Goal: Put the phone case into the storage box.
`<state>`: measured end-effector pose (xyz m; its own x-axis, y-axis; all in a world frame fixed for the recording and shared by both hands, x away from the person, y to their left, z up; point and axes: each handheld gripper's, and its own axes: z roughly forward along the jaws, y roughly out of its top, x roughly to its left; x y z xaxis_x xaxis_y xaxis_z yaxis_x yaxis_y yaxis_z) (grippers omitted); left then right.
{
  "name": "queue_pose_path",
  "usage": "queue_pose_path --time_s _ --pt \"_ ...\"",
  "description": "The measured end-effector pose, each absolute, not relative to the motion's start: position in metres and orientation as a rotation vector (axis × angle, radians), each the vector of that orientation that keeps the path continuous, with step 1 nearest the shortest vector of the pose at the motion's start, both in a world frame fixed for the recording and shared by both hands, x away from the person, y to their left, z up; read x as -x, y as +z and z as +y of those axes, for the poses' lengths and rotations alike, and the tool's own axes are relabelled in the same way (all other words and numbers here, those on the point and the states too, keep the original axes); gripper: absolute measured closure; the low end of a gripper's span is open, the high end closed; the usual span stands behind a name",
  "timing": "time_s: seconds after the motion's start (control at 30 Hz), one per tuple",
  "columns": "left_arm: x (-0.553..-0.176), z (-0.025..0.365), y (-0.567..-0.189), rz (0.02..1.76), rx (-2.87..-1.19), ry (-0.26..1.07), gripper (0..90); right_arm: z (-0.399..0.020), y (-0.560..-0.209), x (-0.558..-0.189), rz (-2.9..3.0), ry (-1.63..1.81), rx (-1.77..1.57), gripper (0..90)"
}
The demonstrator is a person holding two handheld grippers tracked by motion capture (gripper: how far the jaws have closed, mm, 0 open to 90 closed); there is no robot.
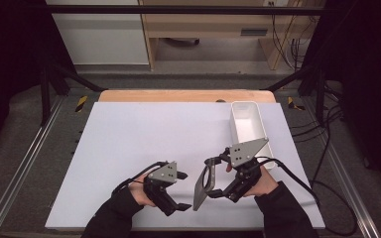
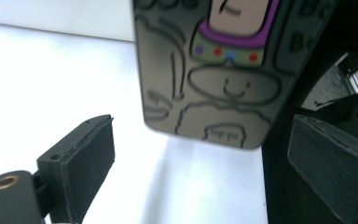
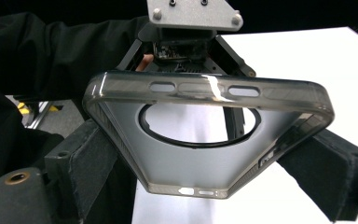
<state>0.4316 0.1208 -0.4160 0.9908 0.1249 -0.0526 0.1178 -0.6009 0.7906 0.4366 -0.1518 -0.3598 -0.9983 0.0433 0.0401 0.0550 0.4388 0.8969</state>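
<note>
Here, high view: right gripper (image 1: 217, 176) clamps phone case (image 1: 201, 187) by its edges; left gripper (image 1: 180, 191) just beside, jaws apart, empty.
Left gripper view: case ahead, between spread jaws, untouched.
Right gripper view: case gripped crosswise.

We see the bench (image 1: 129, 144) covered by a large white sheet that takes up nearly the whole top, smooth and flat. Along the far edge a strip of light wood (image 1: 178, 95) shows beyond the sheet, with rounded corners at both ends. On the sheet, at the far right, stands a white rectangular bin (image 1: 248, 129), long and narrow, its long side running from the far edge toward us; its open inside looks bare as far as we can tell. Its near end lies under a gripper's plate, so we cannot see how it ends. Grey metal rails (image 1: 25, 163) run along both sides of the bench.
</note>
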Motion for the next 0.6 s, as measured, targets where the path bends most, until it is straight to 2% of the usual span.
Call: queue_pose_path --time_s 0.6 --pt "-0.434 0.173 -0.420 0.450 -2.083 0.169 6.0 -0.170 -0.350 -0.438 -2.690 -1.711 0.228 12.9"
